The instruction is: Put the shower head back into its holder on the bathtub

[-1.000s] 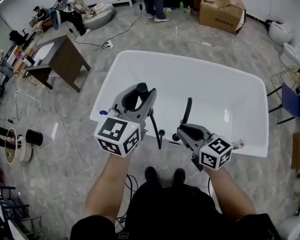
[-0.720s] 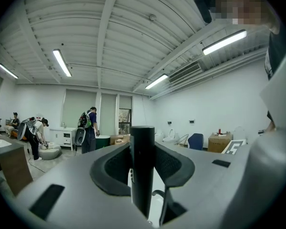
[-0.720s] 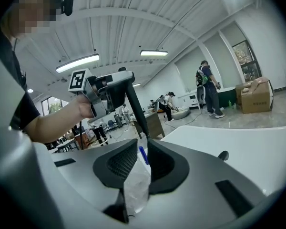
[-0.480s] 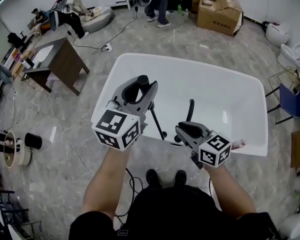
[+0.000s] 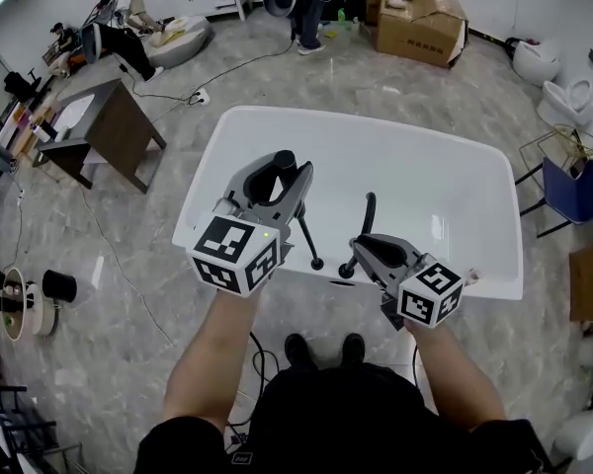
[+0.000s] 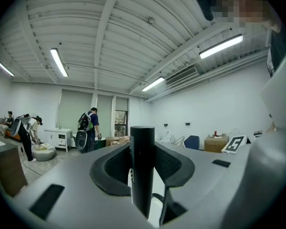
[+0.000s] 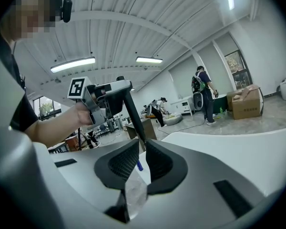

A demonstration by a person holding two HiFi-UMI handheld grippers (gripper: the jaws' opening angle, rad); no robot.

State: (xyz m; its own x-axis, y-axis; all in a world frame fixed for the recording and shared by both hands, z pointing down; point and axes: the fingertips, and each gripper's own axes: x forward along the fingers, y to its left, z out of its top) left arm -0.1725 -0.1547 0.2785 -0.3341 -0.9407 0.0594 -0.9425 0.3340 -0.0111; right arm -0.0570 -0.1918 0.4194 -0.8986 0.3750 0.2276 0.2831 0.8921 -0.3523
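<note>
Over white bathtub (image 5: 455, 181), black shower head (image 5: 305, 233) near-upright.

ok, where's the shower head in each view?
Head view: shower head slants down from the left gripper, over the tub's near rim.
Left gripper view: shower head centre, upright between the jaws.
Right gripper view: shower head upper centre-left, slanting.
Shared landmark: cardboard box.
</note>
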